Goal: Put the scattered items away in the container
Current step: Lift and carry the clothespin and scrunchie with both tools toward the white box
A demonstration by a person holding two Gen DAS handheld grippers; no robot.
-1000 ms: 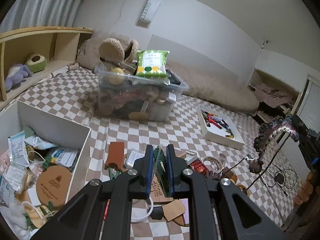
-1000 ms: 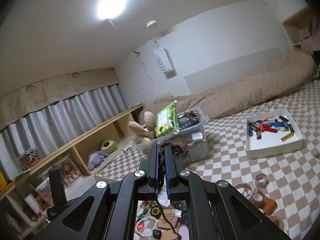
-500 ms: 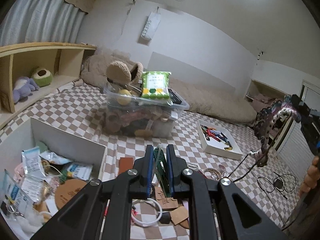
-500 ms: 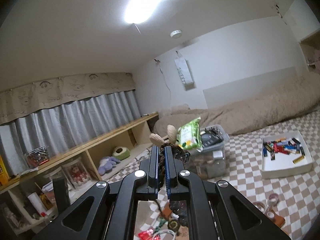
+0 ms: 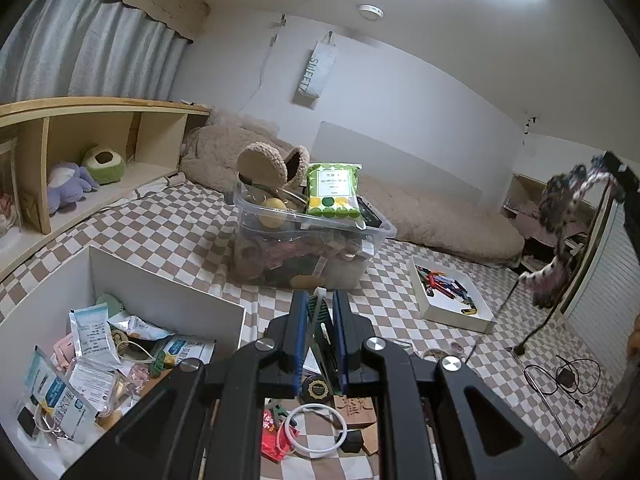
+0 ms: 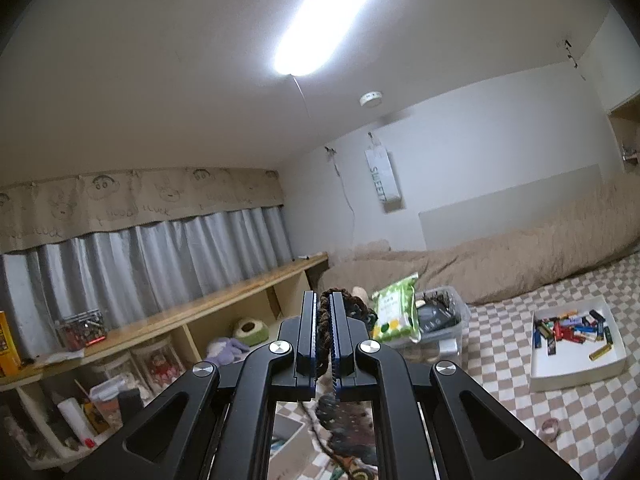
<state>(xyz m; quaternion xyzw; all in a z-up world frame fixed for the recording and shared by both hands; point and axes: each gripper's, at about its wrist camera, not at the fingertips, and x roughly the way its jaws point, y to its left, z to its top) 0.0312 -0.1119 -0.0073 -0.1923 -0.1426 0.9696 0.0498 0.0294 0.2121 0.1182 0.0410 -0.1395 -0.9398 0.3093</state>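
Both grippers are loaded, left gripper (image 5: pixel 318 320) clamped on a green clip (image 5: pixel 320 316), right gripper (image 6: pixel 323 332) on a crocheted cord (image 6: pixel 325 320), white box (image 5: pixel 168 300) half full, plenty of clutter (image 5: pixel 316 420) left on the checkered floor (image 5: pixel 168 232).

A long ceiling lamp (image 6: pixel 328 16) lights the room and blows out to white glare in both views, leaving the walls evenly bright. Fisheye distortion bends the shelf (image 5: pixel 96 104) and curtains (image 6: pixel 160 248) and darkens the corners. The crocheted piece (image 5: pixel 568 216) at the left view's right edge is motion-blurred.

White walls (image 6: pixel 460 168), grey curtains (image 6: pixel 160 256), ceiling light (image 6: pixel 328 16)
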